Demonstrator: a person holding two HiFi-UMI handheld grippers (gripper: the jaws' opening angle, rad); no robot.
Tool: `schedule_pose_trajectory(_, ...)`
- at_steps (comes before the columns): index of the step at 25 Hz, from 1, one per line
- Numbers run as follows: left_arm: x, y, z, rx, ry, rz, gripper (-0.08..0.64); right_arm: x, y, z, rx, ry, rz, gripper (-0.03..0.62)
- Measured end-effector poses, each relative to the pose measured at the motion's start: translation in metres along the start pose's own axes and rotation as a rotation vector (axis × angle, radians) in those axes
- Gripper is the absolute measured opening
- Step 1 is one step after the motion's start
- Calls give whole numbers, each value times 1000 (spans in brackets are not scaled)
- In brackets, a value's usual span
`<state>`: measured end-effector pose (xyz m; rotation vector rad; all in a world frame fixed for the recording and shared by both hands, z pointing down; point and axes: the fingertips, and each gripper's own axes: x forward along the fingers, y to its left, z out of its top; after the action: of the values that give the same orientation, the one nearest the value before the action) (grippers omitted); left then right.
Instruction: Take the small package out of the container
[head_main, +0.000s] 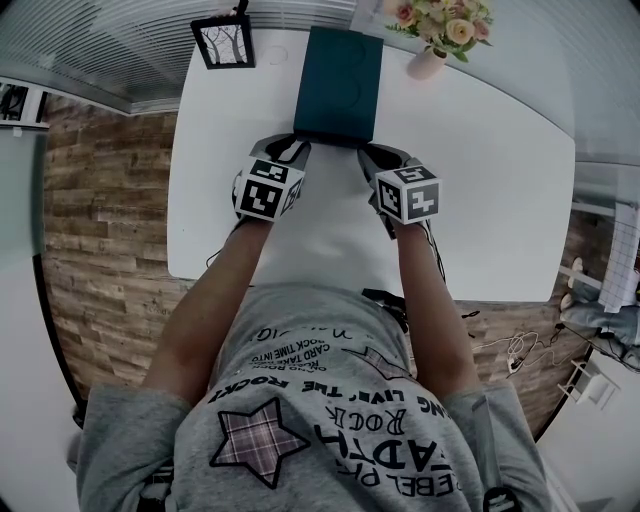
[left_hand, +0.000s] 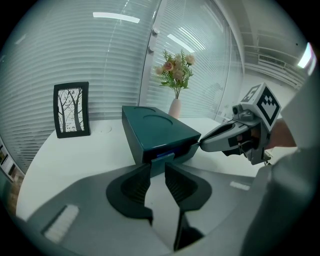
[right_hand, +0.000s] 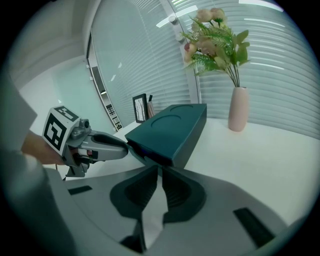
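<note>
Teal container (head_main: 338, 85), package judged inside, is flanked at its near end by the spread left tool (left_hand: 158, 166) and the pressed-together right tool (right_hand: 159, 170); unbraced, it could be dragged across the worktop (head_main: 480, 200).

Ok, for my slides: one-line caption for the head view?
Left gripper and right gripper at the near end of a teal container on a white table, picture frame and flowers behind.

head: steeply down over table (head_main: 480, 200) | gripper views: low, close — share container (left_hand: 155, 135)
</note>
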<state>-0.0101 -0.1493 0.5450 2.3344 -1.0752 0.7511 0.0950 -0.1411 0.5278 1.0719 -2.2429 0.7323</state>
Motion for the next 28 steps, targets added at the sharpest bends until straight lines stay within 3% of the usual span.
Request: schedule_pose_trajectory(28,-18,-16,-17,19,7,-55,95,-15,18,-20,17,22,28,37)
